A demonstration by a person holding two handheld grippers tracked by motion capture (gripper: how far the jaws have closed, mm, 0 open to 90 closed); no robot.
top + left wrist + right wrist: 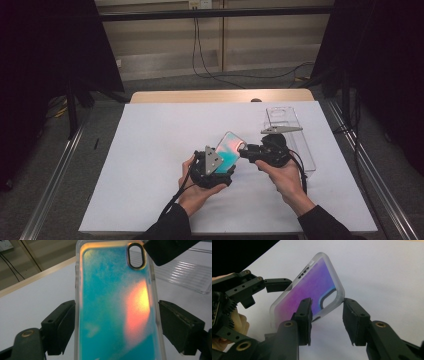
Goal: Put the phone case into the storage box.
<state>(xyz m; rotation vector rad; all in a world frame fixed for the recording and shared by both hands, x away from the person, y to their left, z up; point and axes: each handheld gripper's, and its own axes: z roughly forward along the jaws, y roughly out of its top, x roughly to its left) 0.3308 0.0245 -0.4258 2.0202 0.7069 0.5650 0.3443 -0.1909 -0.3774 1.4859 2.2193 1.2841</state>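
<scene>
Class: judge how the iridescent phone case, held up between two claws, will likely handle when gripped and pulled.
The phone case is an empty shell with a camera cut-out, so probably light. Its frosted rim looks rubbery, likely to flex. The glossy back may slip against the left claw.

No legible text, label, brand, number or sign appears on any surface, whether the phone case, the clear tray, the white sheet or the wall sockets.
</scene>
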